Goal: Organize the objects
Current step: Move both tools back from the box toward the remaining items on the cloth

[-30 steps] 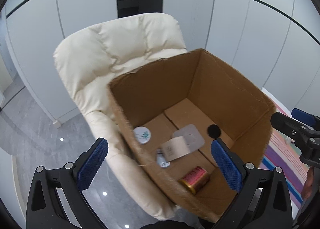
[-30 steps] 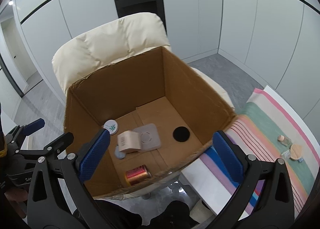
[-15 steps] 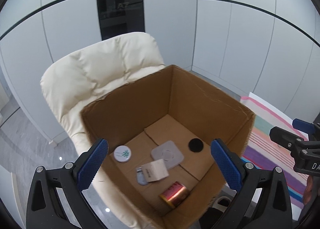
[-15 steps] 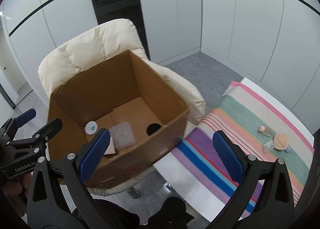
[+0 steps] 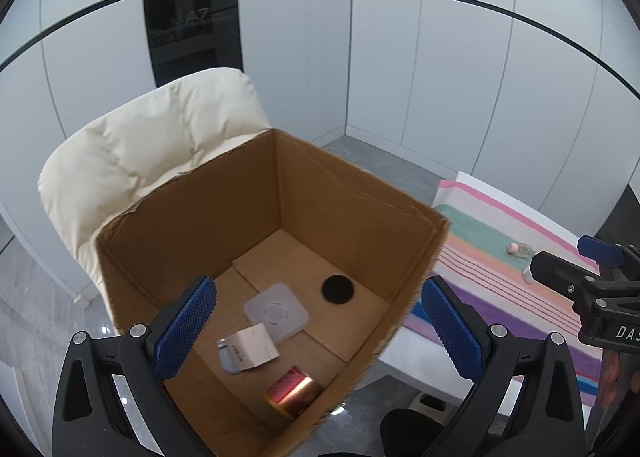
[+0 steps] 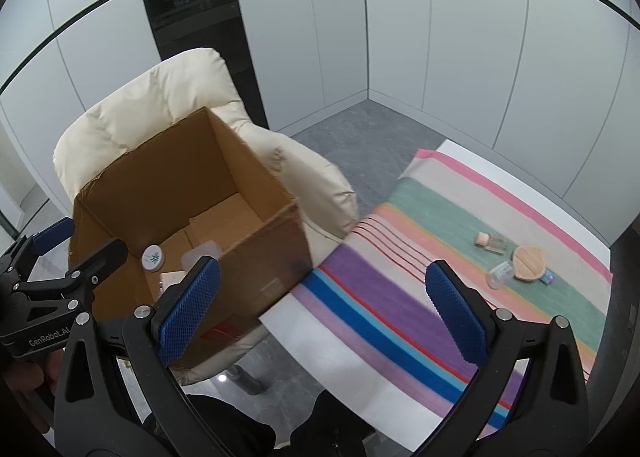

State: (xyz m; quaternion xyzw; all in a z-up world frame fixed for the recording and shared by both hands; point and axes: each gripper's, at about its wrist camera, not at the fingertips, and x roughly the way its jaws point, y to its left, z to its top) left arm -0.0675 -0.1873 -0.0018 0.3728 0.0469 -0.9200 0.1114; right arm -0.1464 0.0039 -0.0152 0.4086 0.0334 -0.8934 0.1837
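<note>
An open cardboard box sits on a cream armchair. Inside lie a copper can, a white card, a grey square lid, a black disc and a white round lid. My left gripper is open and empty above the box. My right gripper is open and empty over the table's near edge. On the striped cloth lie a corked glass bottle, a round wooden lid and a small clear jar.
The striped cloth covers a white table right of the chair. White wall panels and a dark door stand behind. Grey floor shows between chair and wall.
Both grippers have swung right, away from the box and toward the table. The box has shifted left in both views. More of the striped cloth and its small objects shows.
</note>
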